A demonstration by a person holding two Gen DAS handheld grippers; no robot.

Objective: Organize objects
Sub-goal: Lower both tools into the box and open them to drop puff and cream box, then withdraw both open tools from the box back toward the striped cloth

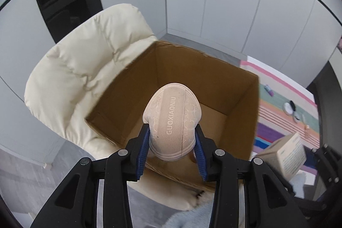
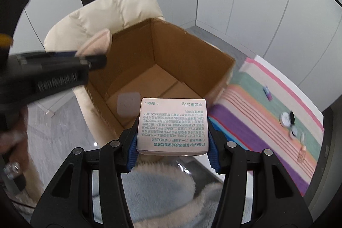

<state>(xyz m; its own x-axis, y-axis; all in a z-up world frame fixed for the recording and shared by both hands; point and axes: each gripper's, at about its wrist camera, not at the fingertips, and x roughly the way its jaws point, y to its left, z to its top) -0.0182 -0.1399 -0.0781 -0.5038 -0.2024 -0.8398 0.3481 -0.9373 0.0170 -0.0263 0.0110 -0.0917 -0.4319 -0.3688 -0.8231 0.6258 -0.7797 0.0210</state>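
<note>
My left gripper [image 1: 172, 142] is shut on a beige padded pouch [image 1: 173, 112] stamped GUOXIAONIU and holds it over the open cardboard box [image 1: 132, 87]. The right wrist view shows that gripper [image 2: 94, 61] and its pouch [image 2: 96, 44] above the box's left rim [image 2: 171, 46]. My right gripper [image 2: 173, 134] is shut on a small white carton [image 2: 173, 121] with green print, at the box's near right corner. The same carton [image 1: 288, 155] shows at the right of the left wrist view. A small pale square item [image 2: 127, 105] lies on the box floor.
The box stands on a cream cushioned chair [image 1: 81, 69]. To its right a striped cloth [image 2: 267, 121] carries several small cosmetics [image 2: 287, 119]. Pale blue fluffy fabric [image 2: 162, 189] lies below the grippers. A person's hand [image 2: 12, 142] is at the left. White cabinet doors stand behind.
</note>
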